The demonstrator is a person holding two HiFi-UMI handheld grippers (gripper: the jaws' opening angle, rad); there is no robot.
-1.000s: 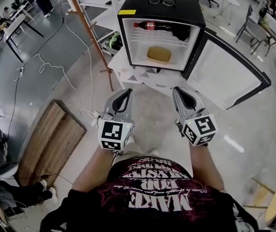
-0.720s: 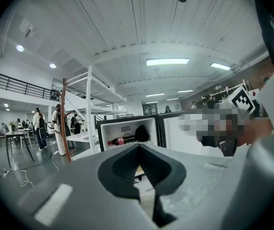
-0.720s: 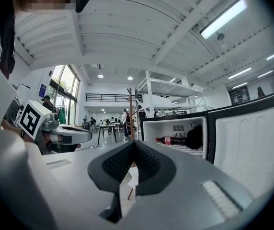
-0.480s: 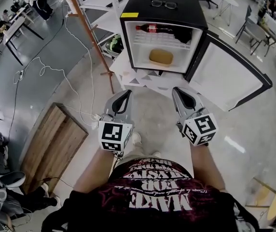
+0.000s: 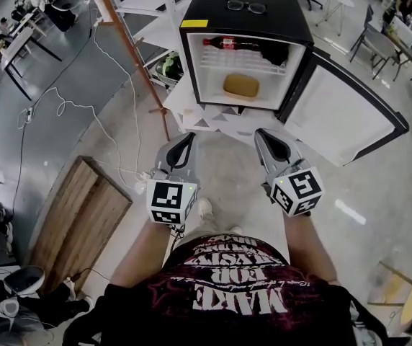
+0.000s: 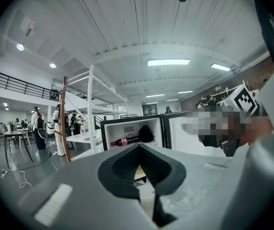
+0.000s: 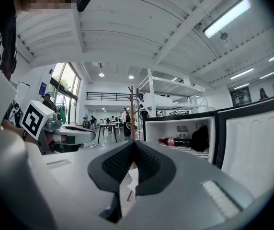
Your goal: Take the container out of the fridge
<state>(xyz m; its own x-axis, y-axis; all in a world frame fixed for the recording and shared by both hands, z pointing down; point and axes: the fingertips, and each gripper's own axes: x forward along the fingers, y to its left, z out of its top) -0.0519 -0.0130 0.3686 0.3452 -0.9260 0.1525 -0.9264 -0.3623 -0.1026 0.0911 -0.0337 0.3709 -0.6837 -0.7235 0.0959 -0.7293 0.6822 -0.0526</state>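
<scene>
fridge [image 5: 243, 21]: stood on the floor, door [image 5: 344, 117] swung wide open to the right
container [image 5: 240, 86]: sat inside on the fridge's lower level
bottle [image 5: 227, 43]: lay on the upper shelf [image 5: 243, 63], dark item [image 5: 272, 51] beside it, maybe a bag
left claw [image 5: 189, 138]: jaws closed, nothing held, well short of the fridge
right claw [image 5: 263, 135]: jaws closed, nothing held, alongside the left
</scene>
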